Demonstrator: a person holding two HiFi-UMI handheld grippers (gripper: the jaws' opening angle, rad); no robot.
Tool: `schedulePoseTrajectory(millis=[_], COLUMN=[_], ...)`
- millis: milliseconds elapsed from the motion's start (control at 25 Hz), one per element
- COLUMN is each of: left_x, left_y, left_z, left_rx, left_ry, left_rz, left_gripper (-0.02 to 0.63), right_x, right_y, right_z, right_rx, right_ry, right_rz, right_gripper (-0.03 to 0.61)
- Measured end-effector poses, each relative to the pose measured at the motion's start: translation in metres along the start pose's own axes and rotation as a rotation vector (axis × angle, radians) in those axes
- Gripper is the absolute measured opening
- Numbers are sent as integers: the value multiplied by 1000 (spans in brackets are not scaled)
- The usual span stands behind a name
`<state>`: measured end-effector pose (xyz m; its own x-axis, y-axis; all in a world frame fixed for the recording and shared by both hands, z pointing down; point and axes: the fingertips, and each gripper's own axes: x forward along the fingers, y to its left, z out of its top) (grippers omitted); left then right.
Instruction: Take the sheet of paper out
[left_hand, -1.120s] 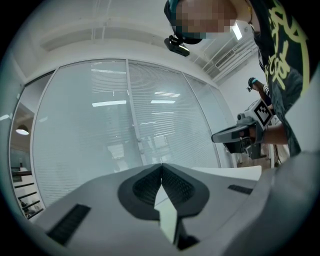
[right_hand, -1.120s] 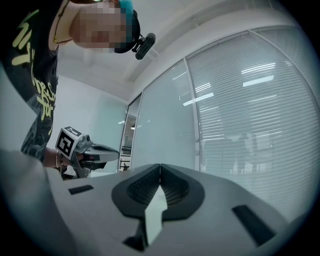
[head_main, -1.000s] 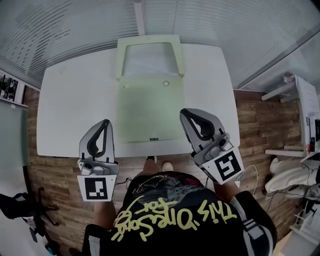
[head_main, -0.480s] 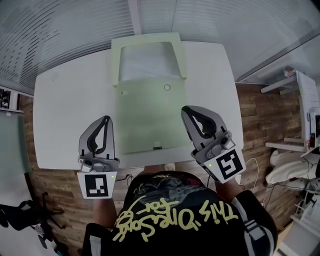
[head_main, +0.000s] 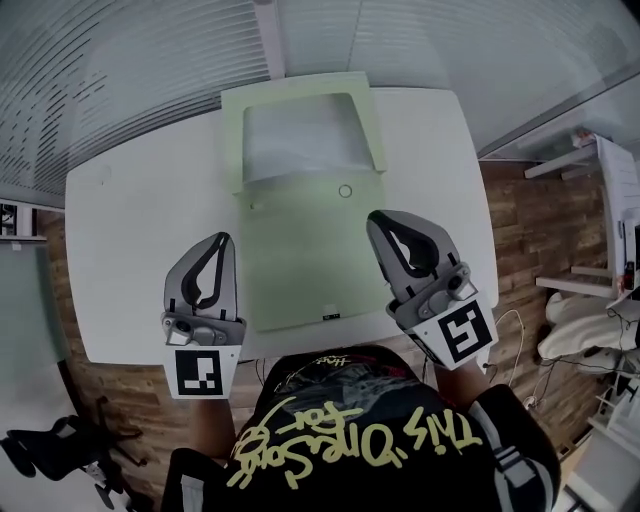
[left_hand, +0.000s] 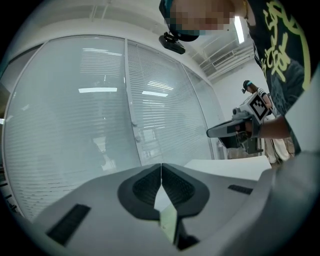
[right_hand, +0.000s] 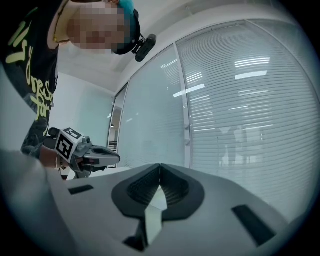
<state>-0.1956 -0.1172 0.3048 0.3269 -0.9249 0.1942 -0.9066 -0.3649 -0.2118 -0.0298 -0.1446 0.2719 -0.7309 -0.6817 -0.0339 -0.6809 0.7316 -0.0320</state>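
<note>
Pale green folder (head_main: 300, 255) flat on white bench (head_main: 130, 230), sheet of paper (head_main: 300, 135) inside its framed far section, left gripper (head_main: 224, 240) and right gripper (head_main: 376, 219) flanking its near end — fingers (left_hand: 142, 187) together, nothing between them.

The folder (head_main: 300, 245) lies on the table (head_main: 135, 225) between left tongs (head_main: 222, 240) and right tongs (head_main: 376, 219).

Pale green folder (head_main: 295, 250), white table (head_main: 140, 230) — black-and-white patterned marker cubes (head_main: 203, 372) (head_main: 462, 336), brown, seemingly wood-grain floor (head_main: 105, 395).
</note>
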Motion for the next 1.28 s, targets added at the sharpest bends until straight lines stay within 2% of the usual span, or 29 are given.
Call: schedulePoseTrajectory(millis=[520, 640, 760, 880, 1000, 1280], left_x=[27, 30, 34, 38, 46, 59], left_y=[11, 6, -1, -4, -12, -24], left_z=[-10, -11, -5, -2, 1, -7], left_rx=[16, 21, 114, 161, 287, 326], left_ry=[13, 21, 19, 22, 24, 20], left_rz=[-92, -105, -143, -150, -183, -145], left_gripper=[8, 8, 8, 8, 8, 8], right_x=[25, 24, 20, 23, 27, 36], right_y=[-12, -10, -12, -13, -16, -22], right_z=[-7, -11, -13, -18, -26, -37], right_rx=[-18, -30, -46, -63, -84, -110], right_ry=[10, 35, 48, 49, 70, 85], right_rz=[-82, -72, -69, -49, -20, 42], right_gripper=[8, 8, 8, 8, 8, 9])
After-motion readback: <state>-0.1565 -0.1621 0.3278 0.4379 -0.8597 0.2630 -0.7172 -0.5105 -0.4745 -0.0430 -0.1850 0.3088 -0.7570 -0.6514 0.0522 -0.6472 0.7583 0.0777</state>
